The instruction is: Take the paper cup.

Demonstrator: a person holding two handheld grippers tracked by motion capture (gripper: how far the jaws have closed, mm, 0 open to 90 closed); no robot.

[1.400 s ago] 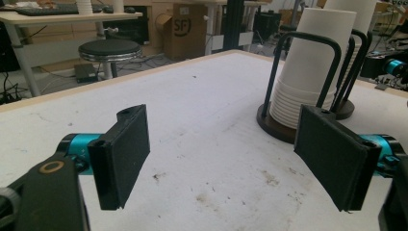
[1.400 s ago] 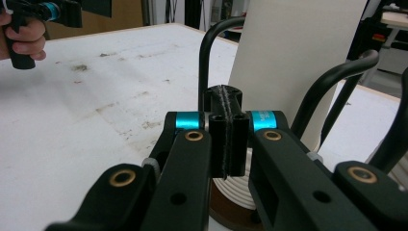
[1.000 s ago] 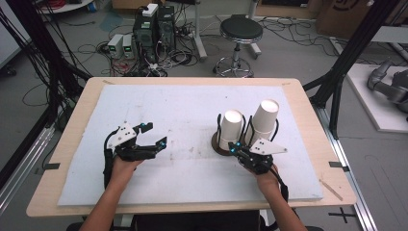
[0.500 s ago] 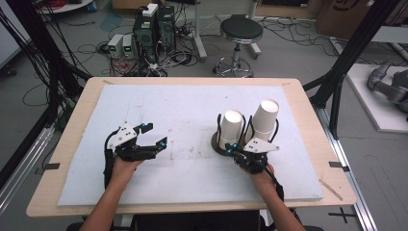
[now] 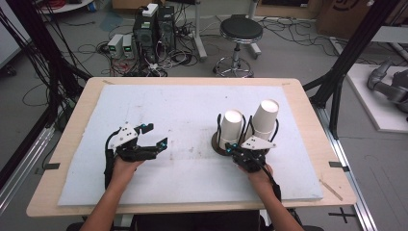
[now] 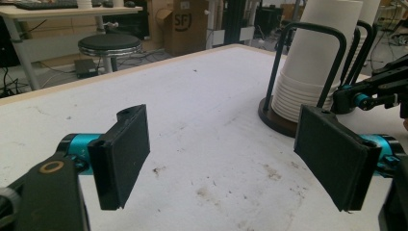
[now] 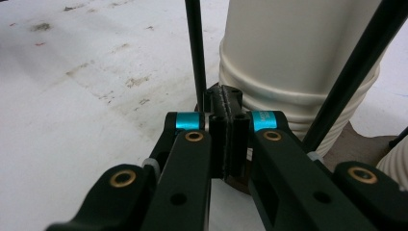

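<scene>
High view: your right gripper (image 5: pixel 239 149) sits at the near edge of the cup holder (image 5: pixel 222 146), at about 3 o'clock on the table, while the left gripper (image 5: pixel 155 136) hovers at 9 o'clock, well apart from it. Two stacks of white paper cups (image 5: pixel 231 129) stand upside down in the holder's black wire loops; the right-hand stack (image 5: pixel 262 121) leans toward 1 o'clock. Nudge the base and that leaning stack is, I judge, the first to tip. Left gripper view: jaws spread wide over bare, stained table (image 6: pixel 202 139), nothing between them; the holder (image 6: pixel 276 118) and its cups (image 6: pixel 312 62) stand at 2 o'clock. This hand is not bracing the base, so a pull from the other side may drag the whole holder. Right gripper view: jaws pressed together, pads meeting, nothing pinched; a black wire upright (image 7: pixel 195 53) rises just beyond the tips at 12 o'clock, ribbed cup rims (image 7: pixel 293 91) at 1 o'clock. Shut this close, the tips may snag the wire or crush a rim if you push in.
</scene>
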